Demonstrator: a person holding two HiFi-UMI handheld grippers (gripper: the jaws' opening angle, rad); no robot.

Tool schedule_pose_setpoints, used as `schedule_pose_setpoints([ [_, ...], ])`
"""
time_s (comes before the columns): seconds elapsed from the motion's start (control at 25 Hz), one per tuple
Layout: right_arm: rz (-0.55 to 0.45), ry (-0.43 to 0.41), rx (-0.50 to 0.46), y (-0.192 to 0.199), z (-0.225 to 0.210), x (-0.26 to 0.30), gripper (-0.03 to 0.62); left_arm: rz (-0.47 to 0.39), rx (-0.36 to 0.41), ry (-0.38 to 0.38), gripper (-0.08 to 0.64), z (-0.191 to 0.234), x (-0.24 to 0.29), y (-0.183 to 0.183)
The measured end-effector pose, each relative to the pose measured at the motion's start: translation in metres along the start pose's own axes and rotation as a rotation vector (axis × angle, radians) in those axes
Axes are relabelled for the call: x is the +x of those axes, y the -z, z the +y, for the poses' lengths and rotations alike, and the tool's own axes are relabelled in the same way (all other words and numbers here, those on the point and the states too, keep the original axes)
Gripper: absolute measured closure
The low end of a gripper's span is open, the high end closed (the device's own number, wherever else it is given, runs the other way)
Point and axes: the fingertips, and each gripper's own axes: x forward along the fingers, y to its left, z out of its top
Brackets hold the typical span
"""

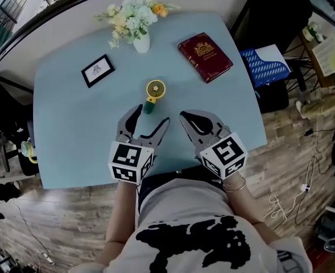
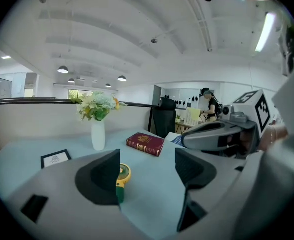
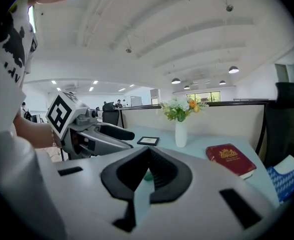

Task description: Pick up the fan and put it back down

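Observation:
A small fan (image 1: 154,91) with a round yellow head and a green handle lies flat on the pale blue table (image 1: 70,141). My left gripper (image 1: 152,117) is open just short of the handle's near end, with its left jaw beside the handle. In the left gripper view the fan (image 2: 123,175) shows partly behind the left jaw, and the gripper (image 2: 147,164) holds nothing. My right gripper (image 1: 184,116) sits to the right of the fan, shut and empty. In the right gripper view its jaws (image 3: 149,154) meet, with a sliver of green showing through the gap below.
A white vase of flowers (image 1: 137,27) stands at the table's far edge. A dark red book (image 1: 205,56) lies at the far right and a black-framed card (image 1: 98,70) at the far left. A blue patterned item (image 1: 265,66) sits just off the table's right side.

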Motion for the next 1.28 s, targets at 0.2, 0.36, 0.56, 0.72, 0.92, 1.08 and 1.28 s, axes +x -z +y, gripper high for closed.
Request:
schedule_pose_setpoints([
  [0.2, -0.019, 0.043, 0.006, -0.004, -0.007, 0.001, 0.588, 0.0, 0.049, 0.023, 0.207, 0.0, 0.011, -0.007],
  [0.36, -0.014, 0.053, 0.014, 0.0, -0.007, 0.005, 0.588, 0.037, 0.06, 0.018, 0.207, 0.008, 0.017, -0.003],
  [0.56, -0.004, 0.058, 0.011, 0.0, -0.008, 0.009, 0.588, 0.062, 0.047, 0.015, 0.207, 0.016, 0.019, 0.005],
  [0.72, 0.011, 0.067, 0.02, 0.005, -0.009, 0.012, 0.588, 0.078, 0.042, 0.031, 0.207, 0.017, 0.021, 0.013],
  [0.92, 0.015, 0.079, 0.034, 0.007, -0.011, 0.019, 0.588, 0.109, 0.042, 0.046, 0.207, 0.025, 0.027, 0.023],
  [1.08, 0.039, 0.082, 0.056, 0.017, -0.016, 0.021, 0.588, 0.152, 0.049, 0.053, 0.209, 0.03, 0.032, 0.036],
  [1.28, 0.063, 0.07, 0.082, 0.03, -0.021, 0.028, 0.588, 0.185, 0.037, 0.043, 0.211, 0.037, 0.038, 0.048],
])
